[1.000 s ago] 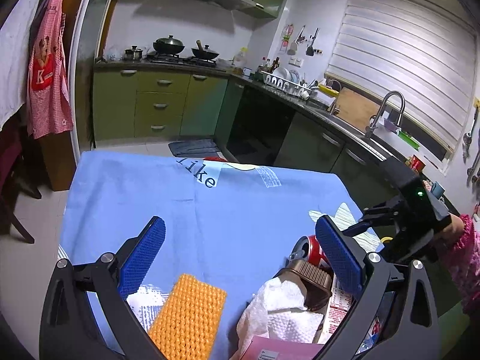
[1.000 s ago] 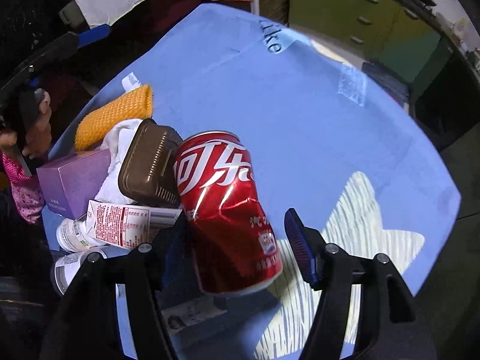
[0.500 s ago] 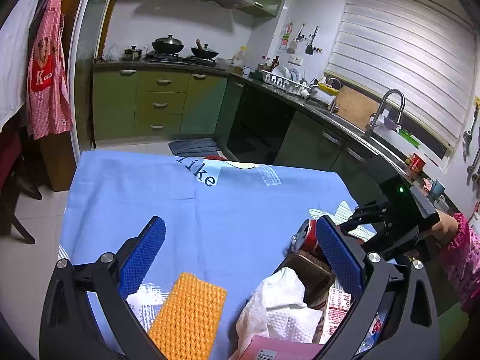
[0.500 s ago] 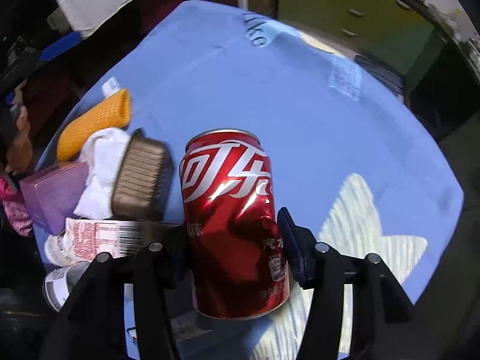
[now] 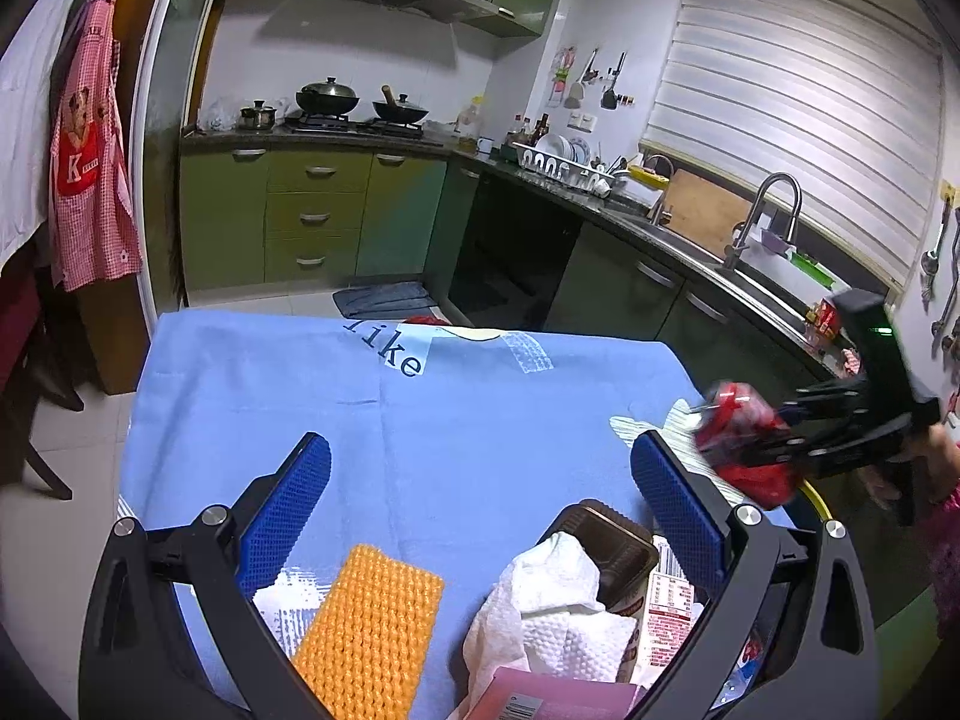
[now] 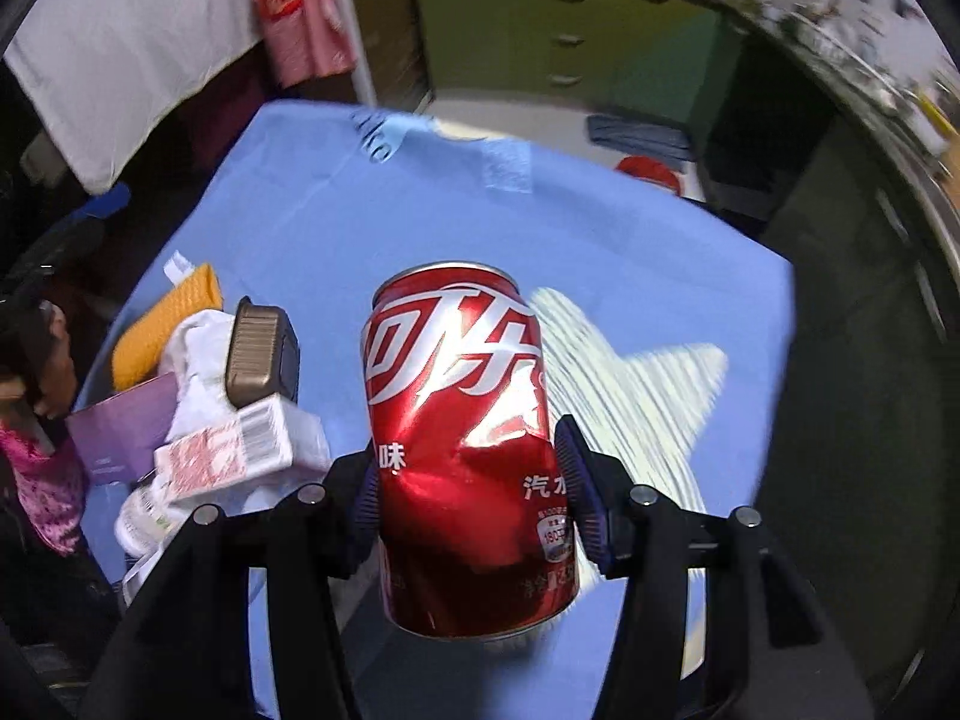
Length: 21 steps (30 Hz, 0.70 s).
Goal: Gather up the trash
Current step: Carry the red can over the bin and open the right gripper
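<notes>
Gripping: a dented red can [image 6: 468, 450] is clamped across its lower body between the jaws of the right gripper [image 6: 471, 489], which were closing onto it a moment ago; it is held clear of the worktop [image 5: 468, 420].
Left gripper [image 5: 480, 498]: jaws are spread wide, with nothing between them.
Handling: the can is judged light, thin-walled and easily crushed; its glossy skin may slip, so hold is best kept across the mid-body, below the crease.
Remaining trash: just beyond the left jaws are seen a crumpled paper towel [image 5: 558, 606], a brown tray [image 5: 612, 546], a printed carton [image 6: 240, 450] and an orange sponge [image 5: 372, 630].
Surface: soft blue cloth over the worktop.
Room: a kitchen with green cabinets [image 5: 312, 210].
</notes>
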Each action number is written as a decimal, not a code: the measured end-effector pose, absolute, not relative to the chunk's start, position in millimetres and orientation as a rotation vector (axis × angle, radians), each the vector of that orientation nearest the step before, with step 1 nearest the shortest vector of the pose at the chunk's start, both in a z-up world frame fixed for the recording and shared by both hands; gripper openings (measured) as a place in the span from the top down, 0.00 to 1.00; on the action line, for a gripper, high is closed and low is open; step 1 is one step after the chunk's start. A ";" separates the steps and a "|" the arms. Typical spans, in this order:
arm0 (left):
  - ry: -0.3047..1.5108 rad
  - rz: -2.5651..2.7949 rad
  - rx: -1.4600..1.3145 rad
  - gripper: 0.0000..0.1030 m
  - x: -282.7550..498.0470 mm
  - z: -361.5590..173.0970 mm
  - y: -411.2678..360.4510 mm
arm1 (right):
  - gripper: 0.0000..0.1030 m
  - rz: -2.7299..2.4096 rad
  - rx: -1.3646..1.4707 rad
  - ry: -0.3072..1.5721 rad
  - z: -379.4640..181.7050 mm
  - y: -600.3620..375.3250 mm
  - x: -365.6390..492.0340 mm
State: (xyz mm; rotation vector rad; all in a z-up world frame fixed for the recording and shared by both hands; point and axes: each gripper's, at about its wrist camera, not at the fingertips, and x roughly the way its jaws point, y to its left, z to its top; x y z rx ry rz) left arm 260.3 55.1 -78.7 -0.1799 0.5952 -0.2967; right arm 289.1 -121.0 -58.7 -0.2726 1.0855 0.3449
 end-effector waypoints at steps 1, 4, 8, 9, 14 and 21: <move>0.594 -0.298 -0.181 0.04 259.8 -78.3 55.2 | 0.51 0.327 -0.258 1.077 -54.0 -129.2 282.0; 0.588 -0.303 -0.178 0.04 257.4 -77.2 53.4 | 0.51 0.212 -0.185 1.047 -36.5 -178.7 250.5; 0.572 -0.309 -0.162 0.04 253.3 -73.6 49.3 | 0.50 0.037 -0.089 1.041 -39.5 -245.2 219.4; 0.566 -0.310 -0.155 0.04 252.3 -73.1 48.0 | 0.50 -0.008 -0.057 1.047 -44.5 -264.9 212.5; 0.562 -0.313 -0.140 0.04 251.5 -74.3 42.2 | 0.50 -0.177 0.044 1.103 -86.4 -335.4 200.4; 0.580 -0.310 -0.123 0.04 255.7 -77.9 39.2 | 0.50 -0.297 0.078 1.158 -140.4 -378.2 210.3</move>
